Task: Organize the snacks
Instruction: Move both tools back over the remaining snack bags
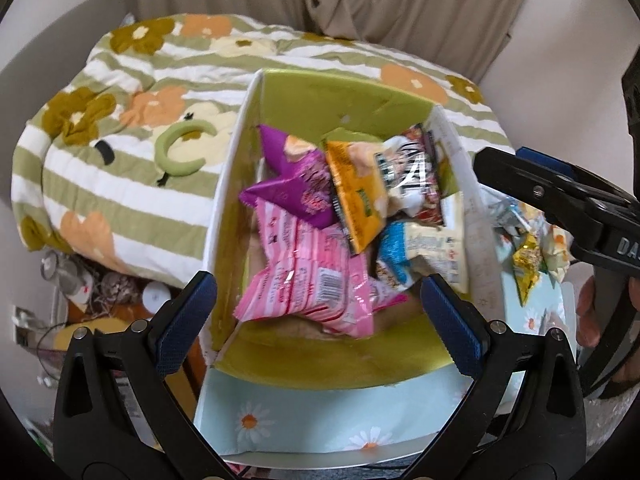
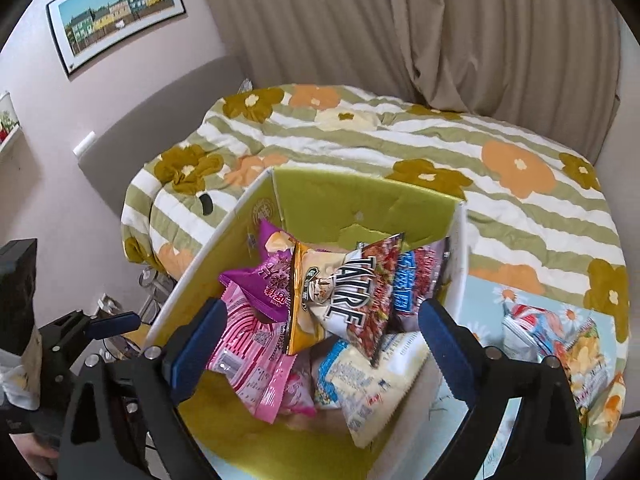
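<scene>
An open box (image 1: 304, 364) with a green inside, also in the right wrist view (image 2: 360, 196), holds several snack packets: a pink one (image 1: 308, 280) (image 2: 248, 344), a purple one (image 1: 296, 184) (image 2: 268, 280), an orange one (image 1: 356, 196) (image 2: 308, 300), a red and black one (image 2: 372, 292) and a white and blue one (image 1: 424, 256) (image 2: 376, 376). My left gripper (image 1: 320, 324) is open and empty just above the box's near end. My right gripper (image 2: 316, 348) is open and empty above the packets. More loose packets (image 2: 560, 344) (image 1: 528, 252) lie to the right of the box.
The box stands on a pale blue daisy-print surface (image 1: 288, 424) beside a bed with a striped flower quilt (image 2: 400, 144). A green headband (image 1: 180, 148) lies on the quilt. The right gripper's body (image 1: 560, 196) hangs over the box's right wall. Clutter (image 1: 92, 292) sits low at left.
</scene>
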A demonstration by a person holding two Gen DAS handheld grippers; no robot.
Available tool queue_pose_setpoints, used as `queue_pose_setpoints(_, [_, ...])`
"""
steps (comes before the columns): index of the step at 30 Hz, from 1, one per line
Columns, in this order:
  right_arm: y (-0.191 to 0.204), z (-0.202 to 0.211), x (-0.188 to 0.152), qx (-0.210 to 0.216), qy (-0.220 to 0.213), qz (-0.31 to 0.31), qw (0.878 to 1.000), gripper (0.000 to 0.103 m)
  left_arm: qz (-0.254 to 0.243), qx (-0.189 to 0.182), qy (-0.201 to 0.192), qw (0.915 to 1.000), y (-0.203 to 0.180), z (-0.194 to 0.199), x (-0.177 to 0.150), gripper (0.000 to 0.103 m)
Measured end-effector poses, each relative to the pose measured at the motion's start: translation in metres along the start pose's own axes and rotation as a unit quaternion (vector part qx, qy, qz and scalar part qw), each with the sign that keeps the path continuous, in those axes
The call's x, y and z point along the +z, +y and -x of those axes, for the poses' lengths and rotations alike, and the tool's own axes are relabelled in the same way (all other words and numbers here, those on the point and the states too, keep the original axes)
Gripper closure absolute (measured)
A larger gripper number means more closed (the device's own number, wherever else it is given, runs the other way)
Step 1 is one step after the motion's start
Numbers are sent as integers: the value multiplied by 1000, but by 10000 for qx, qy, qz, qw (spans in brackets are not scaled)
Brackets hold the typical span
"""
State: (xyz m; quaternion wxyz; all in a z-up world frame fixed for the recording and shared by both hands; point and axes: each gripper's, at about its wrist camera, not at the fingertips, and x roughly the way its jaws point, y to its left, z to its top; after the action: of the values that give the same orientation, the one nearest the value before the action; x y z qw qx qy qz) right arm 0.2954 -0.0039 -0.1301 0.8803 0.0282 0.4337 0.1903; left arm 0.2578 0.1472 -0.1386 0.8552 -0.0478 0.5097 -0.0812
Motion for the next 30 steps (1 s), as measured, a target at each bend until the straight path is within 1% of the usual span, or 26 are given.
queue_pose_setpoints(7, [-16, 59, -15, -425, -344, -147, 9984, 8, -497, -496, -120, 9975, -37, 13, 5, 2])
queue_pose_setpoints(10, [-31, 84, -28, -739, -399, -251, 9962, 8, -721, -721, -135, 9947, -58, 16, 4, 2])
queue_pose_setpoints(14, [-60, 117, -50, -1042, -457, -499, 9922, 8, -929, -988, -130, 9907, -89, 17, 0, 2])
queue_pose_setpoints(19, [-97, 149, -79, -1403, -561, -670, 9862, 8, -1100, -1138, -81, 9874, -128, 15, -12, 2])
queue_pose_setpoints(24, [-142, 175, -106, -1536, -718, -683, 9832, 8, -1032, -1186, -24, 9876, -171, 6, -28, 2])
queue_pose_setpoints(27, [-168, 184, -119, -1453, -747, -546, 9850, 7, -873, -1150, 20, 9895, -201, -3, -40, 2])
queue_pose_setpoints(30, [-193, 187, -128, -1280, -729, -407, 9883, 7, -743, -1129, 93, 9908, -232, -16, -53, 2])
